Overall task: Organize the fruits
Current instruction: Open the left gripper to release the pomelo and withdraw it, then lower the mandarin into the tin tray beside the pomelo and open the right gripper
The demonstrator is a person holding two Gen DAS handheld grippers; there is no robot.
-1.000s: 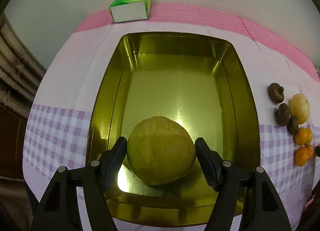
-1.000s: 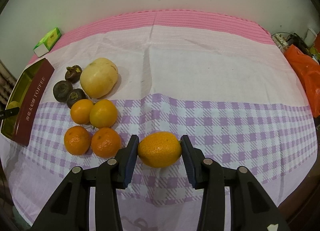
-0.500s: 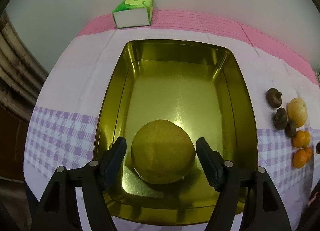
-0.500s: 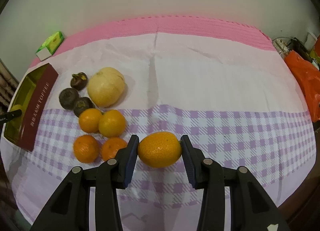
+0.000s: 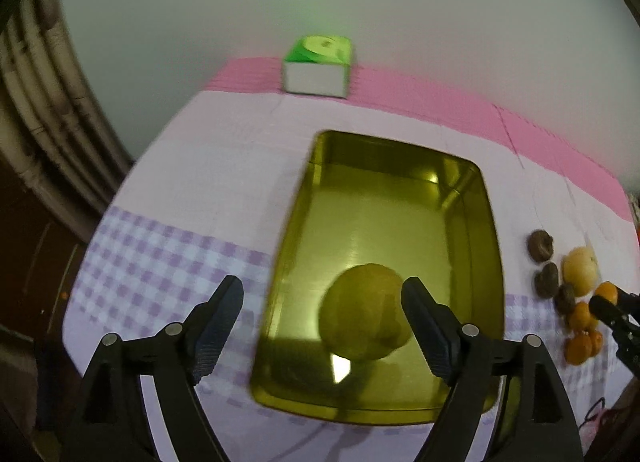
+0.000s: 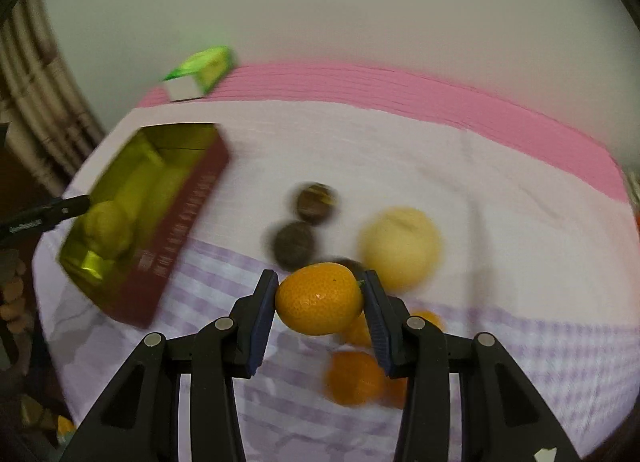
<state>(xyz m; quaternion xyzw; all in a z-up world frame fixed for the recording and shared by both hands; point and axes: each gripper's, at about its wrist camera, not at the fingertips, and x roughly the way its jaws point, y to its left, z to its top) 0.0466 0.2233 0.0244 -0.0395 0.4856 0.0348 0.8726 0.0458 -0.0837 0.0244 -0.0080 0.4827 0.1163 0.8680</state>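
A gold tin (image 5: pixel 380 202) with dark red outer walls (image 6: pixel 180 222) lies on the cloth. A yellow-green round fruit (image 5: pixel 366 318) rests on its near floor and also shows in the right wrist view (image 6: pixel 108 226). My left gripper (image 5: pixel 322 294) hangs above it with jaws opening; neither pad touches the fruit, and the left finger is over the cloth beside the tin. My right gripper (image 6: pixel 320 286) is shut on an orange (image 6: pixel 320 302), held in the air above the fruit pile, to the right of the tin.
On the cloth right of the tin lie a pale yellow fruit (image 6: pixel 400 246), dark brown fruits (image 6: pixel 292 246) and several oranges (image 6: pixel 352 378). A green and white box (image 5: pixel 318 66) stands at the pink back edge. The table drops off at the left.
The left gripper has widened, risen and drifted left, leaving the fruit in the tin. The right gripper has carried the orange left, over the fruit pile and nearer the tin.
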